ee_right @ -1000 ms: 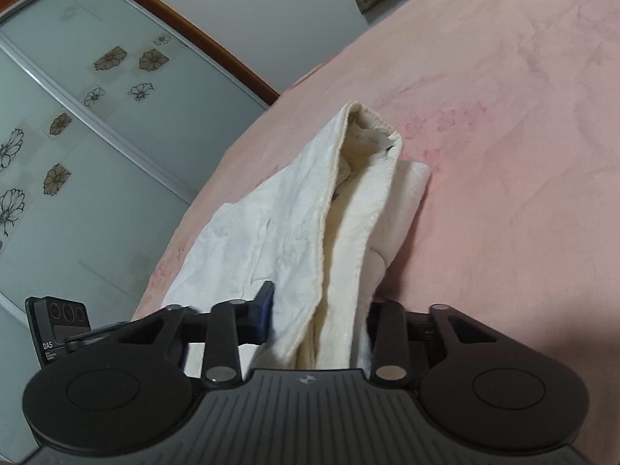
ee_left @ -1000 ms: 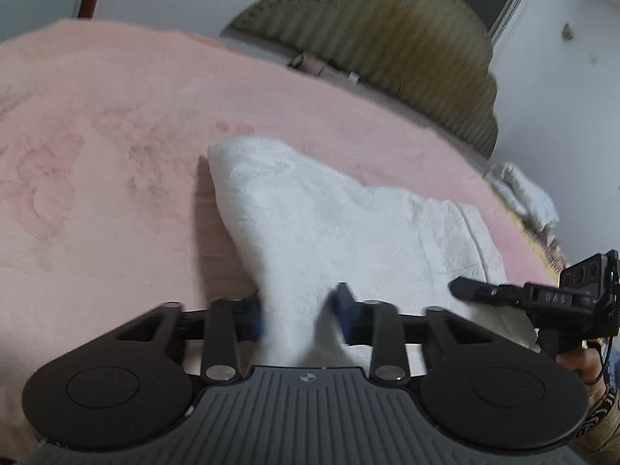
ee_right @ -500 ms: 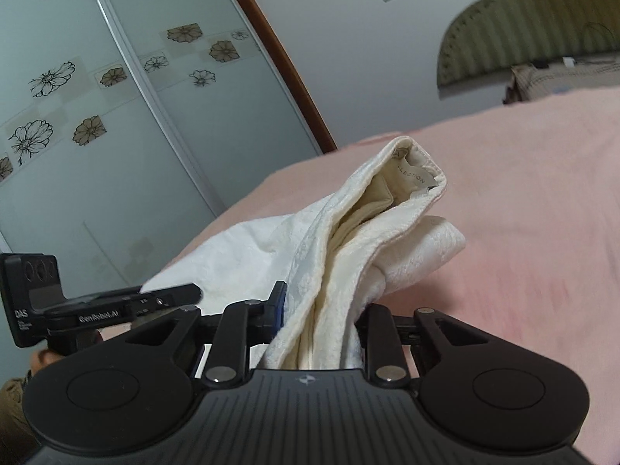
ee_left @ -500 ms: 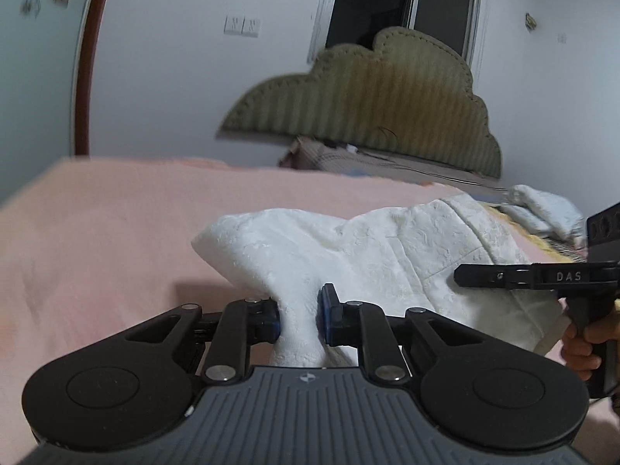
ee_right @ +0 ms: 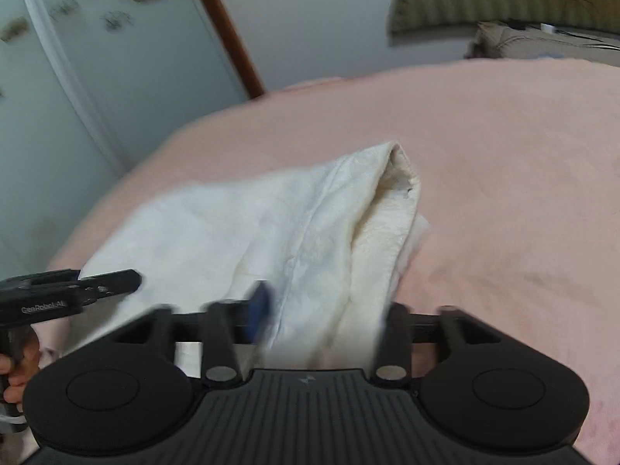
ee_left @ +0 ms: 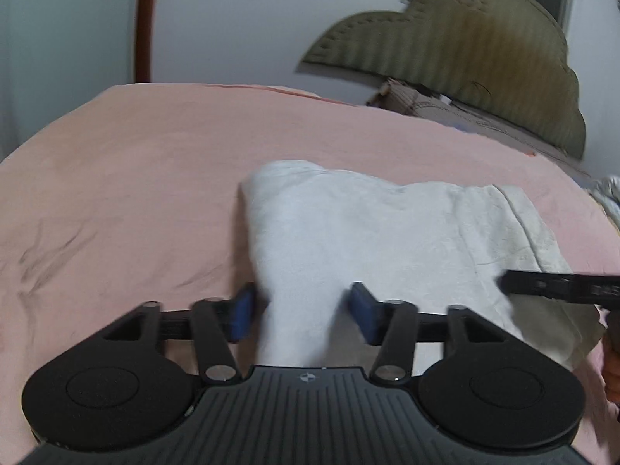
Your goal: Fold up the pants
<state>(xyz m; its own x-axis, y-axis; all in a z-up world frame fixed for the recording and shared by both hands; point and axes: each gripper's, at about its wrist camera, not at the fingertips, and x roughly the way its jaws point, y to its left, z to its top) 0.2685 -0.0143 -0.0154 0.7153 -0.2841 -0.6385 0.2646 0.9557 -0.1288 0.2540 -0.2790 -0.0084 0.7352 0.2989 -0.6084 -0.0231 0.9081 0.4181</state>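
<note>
1. Since a second ago, both our grippers have let go of their pinch on the white pants (ee_left: 360, 232) and the cloth has sunk back onto the pink bedspread (ee_left: 135, 178).
2. Our left gripper (ee_left: 304, 316) has its jaws opening; a narrow ridge of the pants runs up between the blue pads (ee_left: 242, 316), with a clear gap on the right side — the pads are not pressing it.
3. Our right gripper (ee_right: 321, 316) is opening too; a thick bunch of folded fabric lies between its fingers. That view is blurred, so we cannot tell whether the right-hand finger touches the cloth.
4. The pants lie folded in a broad layer on the bed, stretching away from both tools toward the headboard (ee_left: 465, 46) — the cream inner side shows at the far open end in the right wrist view.
</note>
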